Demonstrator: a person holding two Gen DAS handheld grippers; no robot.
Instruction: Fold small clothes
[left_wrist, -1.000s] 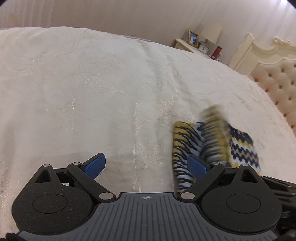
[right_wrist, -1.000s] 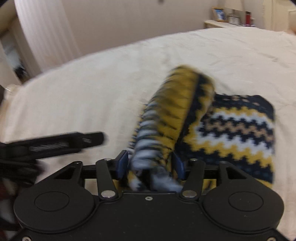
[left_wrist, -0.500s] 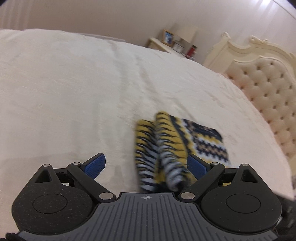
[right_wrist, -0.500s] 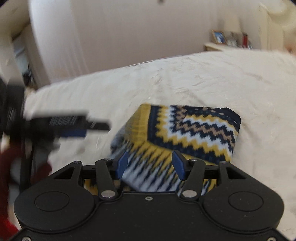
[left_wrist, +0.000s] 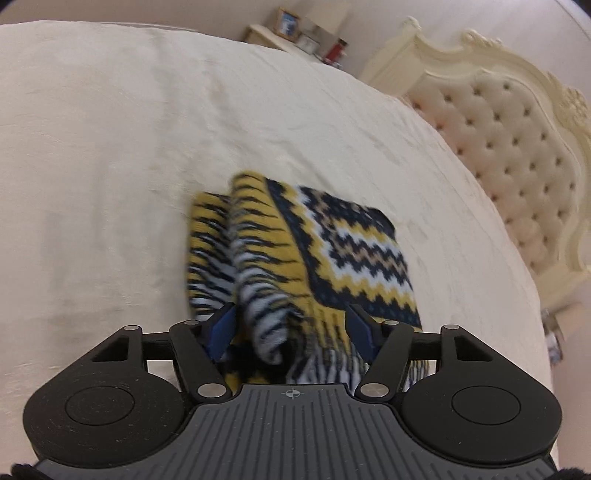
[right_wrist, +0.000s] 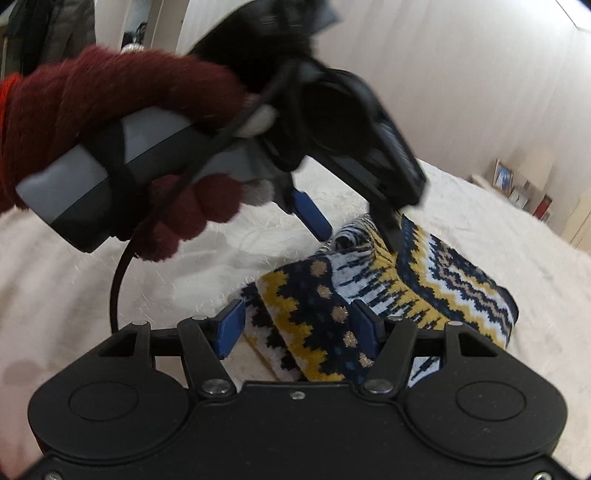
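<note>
A wide bed covered in a cream, softly textured bedspread fills both views. In the left wrist view, a pale wall runs along the top, with a small nightstand holding a framed photo and a red object. To the right stands a cream carved headboard with button-tufted, blush-coloured padding.

At the centre of the bed lies a knitted sweater in navy, mustard yellow and white zigzag bands, folded into a rough rectangle. A loose, rolled fold of it rises toward the left gripper, whose blue-padded jaws stand moderately apart on either side of the fabric; the blur makes it unclear whether they actually pinch it.

In the right wrist view, a hand in a fuzzy maroon glove grips the grey handle of the left gripper, which angles down onto the sweater's raised fold. Lower down, the right gripper has its jaws partly open, straddling a dotted navy-and-yellow edge of the sweater without squeezing it.
</note>
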